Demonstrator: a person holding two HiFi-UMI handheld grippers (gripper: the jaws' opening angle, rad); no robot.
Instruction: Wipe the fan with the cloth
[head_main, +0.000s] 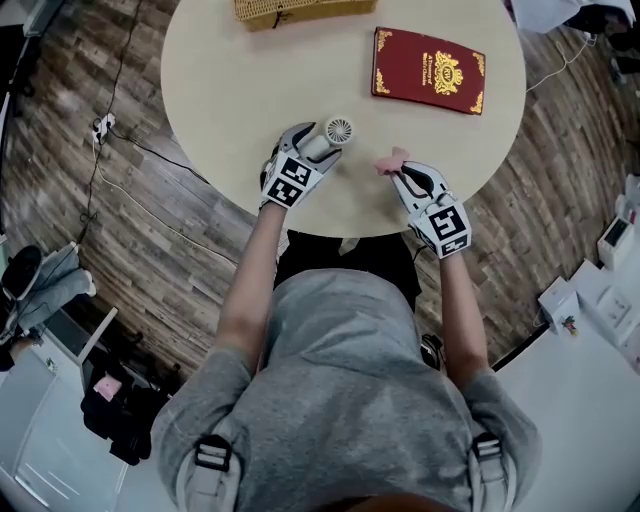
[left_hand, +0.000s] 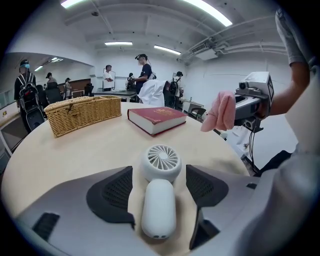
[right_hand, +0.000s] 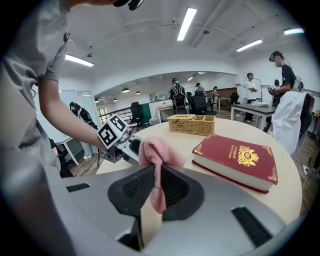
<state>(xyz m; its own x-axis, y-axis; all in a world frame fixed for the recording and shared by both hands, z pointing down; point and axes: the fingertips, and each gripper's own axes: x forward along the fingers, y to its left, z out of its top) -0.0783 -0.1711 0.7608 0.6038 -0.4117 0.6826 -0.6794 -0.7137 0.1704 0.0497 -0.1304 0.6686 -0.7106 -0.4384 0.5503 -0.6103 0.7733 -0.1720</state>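
Two tools show from the head view, both over the near edge of a round surface (head_main: 230, 110). The left tool (head_main: 318, 147) has its jaws spread around a small white fan (head_main: 338, 131), which lies with its round head pointing away from the person. The right tool (head_main: 405, 176) is near it to the right and pinches a pink cloth (head_main: 390, 163), which is apart from the fan. Farther back lie a red book (head_main: 428, 70) and, at the far edge, a wicker basket (head_main: 300, 10). In the left gripper view the fan (left_hand: 160, 190) lies flat on the surface between the two dark pads, handle toward the camera and grille up, with a gap on each side, so neither pad presses on it. To the right, the cloth (left_hand: 221, 111) bunches out of the other tool's tip. The basket (left_hand: 82, 114) and book (left_hand: 156, 119) sit beyond, and several people stand in the room behind. In the right gripper view the jaws are pressed together on the cloth (right_hand: 157, 152), which bulges above the pads and hangs in a narrow strip below them. The left tool's marker cube (right_hand: 112, 132) shows just past the cloth to the left, with the book (right_hand: 237, 157) to the right and the basket (right_hand: 192, 124) behind.
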